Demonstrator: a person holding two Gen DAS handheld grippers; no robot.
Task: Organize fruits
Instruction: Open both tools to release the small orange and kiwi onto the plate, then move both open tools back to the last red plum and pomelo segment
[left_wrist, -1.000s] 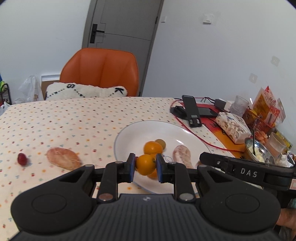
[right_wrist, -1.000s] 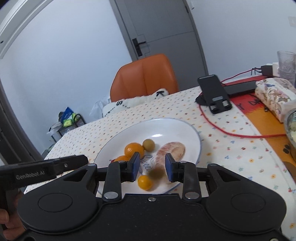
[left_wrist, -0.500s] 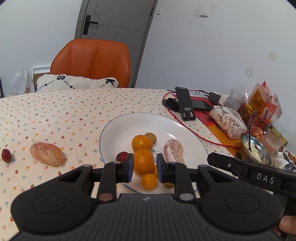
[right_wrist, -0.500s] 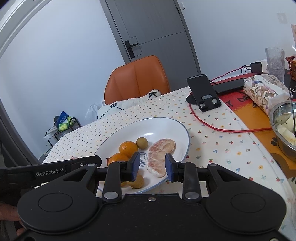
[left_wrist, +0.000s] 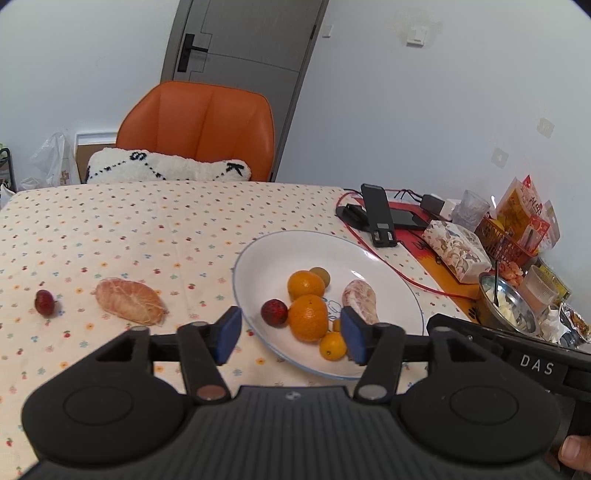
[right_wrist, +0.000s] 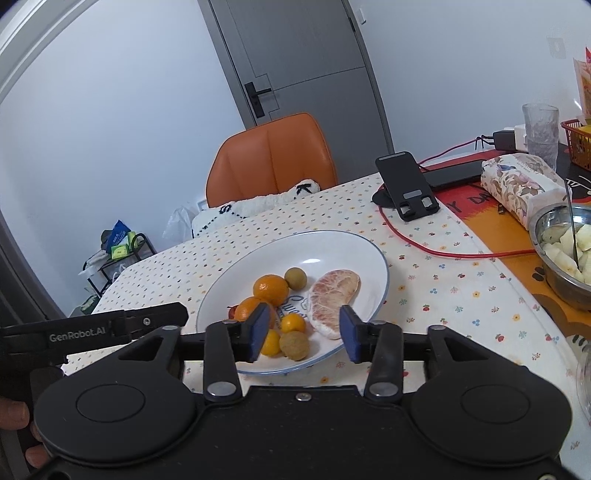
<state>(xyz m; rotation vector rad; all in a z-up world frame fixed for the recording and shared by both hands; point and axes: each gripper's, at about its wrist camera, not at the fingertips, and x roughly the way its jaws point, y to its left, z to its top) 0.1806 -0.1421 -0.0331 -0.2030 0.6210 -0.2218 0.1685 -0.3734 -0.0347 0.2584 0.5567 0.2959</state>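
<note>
Scanning the spotted tablecloth (left_wrist: 155, 229) from its left edge, two fruits lie outside the plate: a small red fruit (left_wrist: 45, 302) far left, and just to its right a peeled pomelo segment (left_wrist: 129, 302). Both sit well apart from the white plate (left_wrist: 295, 243), so by my reckoning they are what is left to gather.

Further right, the plate holds what looks already sorted: a second red fruit (left_wrist: 274, 312), two mandarins (left_wrist: 308, 322) one behind the other, a greenish-brown round fruit (left_wrist: 320, 274), small kumquats (left_wrist: 332, 345) at the near rim, and another pomelo segment (left_wrist: 360, 301). The right wrist view adds one more brownish round fruit (right_wrist: 294, 345) near the front. The job seems mostly done.

The left gripper (left_wrist: 290, 339) hangs above the plate's near edge with its jaws spread wide and nothing between them; the right gripper (right_wrist: 303, 332) is likewise released and empty over the near rim.

Right of the plate a red cable (left_wrist: 402, 273) runs along the cloth beside a phone stand (left_wrist: 378, 216), then a floral tissue pack (left_wrist: 456, 251), a steel bowl (left_wrist: 508, 306) with a utensil in it, a glass (left_wrist: 474, 210) and a red basket (left_wrist: 506, 243). None of this clutter lies between the left gripper and the two stray fruits; the bare cloth there looks unobstructed.
</note>
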